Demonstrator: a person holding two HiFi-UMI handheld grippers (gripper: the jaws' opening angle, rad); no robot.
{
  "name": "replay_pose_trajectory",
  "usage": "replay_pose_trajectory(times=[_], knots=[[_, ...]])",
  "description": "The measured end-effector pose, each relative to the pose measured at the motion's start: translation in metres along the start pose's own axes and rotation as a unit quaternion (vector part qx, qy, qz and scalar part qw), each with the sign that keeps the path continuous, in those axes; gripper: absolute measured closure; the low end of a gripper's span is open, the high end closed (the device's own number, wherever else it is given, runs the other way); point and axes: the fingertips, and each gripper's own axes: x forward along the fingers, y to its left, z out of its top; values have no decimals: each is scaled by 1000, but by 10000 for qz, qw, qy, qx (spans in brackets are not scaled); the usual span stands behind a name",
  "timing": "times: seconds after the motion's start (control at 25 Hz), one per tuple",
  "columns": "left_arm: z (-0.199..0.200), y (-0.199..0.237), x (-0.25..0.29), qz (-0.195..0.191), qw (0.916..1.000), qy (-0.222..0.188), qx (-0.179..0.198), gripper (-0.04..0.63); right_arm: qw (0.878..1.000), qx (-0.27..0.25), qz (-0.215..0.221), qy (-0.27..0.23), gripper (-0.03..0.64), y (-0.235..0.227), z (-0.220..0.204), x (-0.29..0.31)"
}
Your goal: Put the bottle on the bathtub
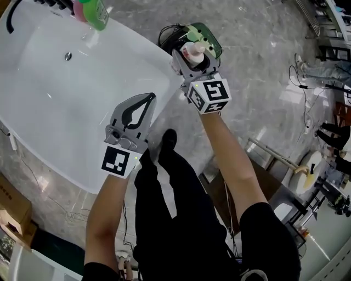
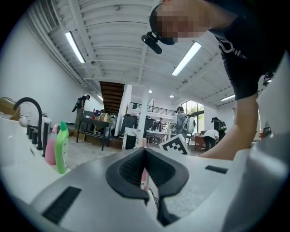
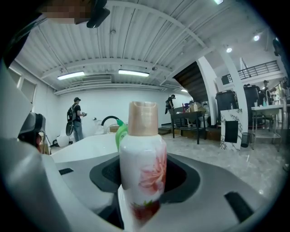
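Observation:
A white bottle with a pink flower print and a beige cap stands upright between the jaws of my right gripper, which is shut on it, over the marbled floor just right of the white bathtub. In the right gripper view the bottle fills the middle, with the gripper clamped round its lower body. My left gripper hovers over the tub's near rim, shut and empty; its tips meet. A green bottle and a pink bottle stand on the tub's far rim.
A black faucet rises beside the green bottle and pink bottle. A dark green translucent object with a black cable lies on the floor beyond the right gripper. Cardboard boxes sit at lower left. People and tables stand far off.

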Motion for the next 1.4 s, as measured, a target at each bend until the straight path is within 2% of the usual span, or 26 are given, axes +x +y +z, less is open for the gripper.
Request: replay_pose_trajectory(times=[0.2, 0.4, 0.68, 0.72, 0.8, 1.0, 1.28, 1.4], knots=[[-15, 6, 3, 48, 9999, -85, -41, 588, 9997, -159, -2, -166, 397, 2, -20, 9], [-22, 5, 2, 43, 10000, -51, -69, 588, 9985, -463, 0, -293, 396, 14, -23, 10], [-23, -3, 0, 77, 9999, -49, -72, 588, 9987, -418, 54, -280, 391, 15, -26, 5], [-22, -4, -1, 80, 9999, -60, -69, 588, 9987, -411, 90, -279, 372, 15, -26, 5], [-18, -6, -1, 59, 10000, -66, -34, 588, 9987, -394, 176, -288, 289, 18, -24, 5], [-12, -5, -3, 48, 10000, -81, 19, 588, 9987, -423, 191, -208, 249, 22, -30, 3], [5, -7, -11, 108, 9999, -80, 34, 588, 9994, -276, -134, 179, 245, 10, -53, -47], [33, -7, -15, 114, 9999, -87, 93, 588, 9990, -262, -289, 214, 252, 6, -25, -85]])
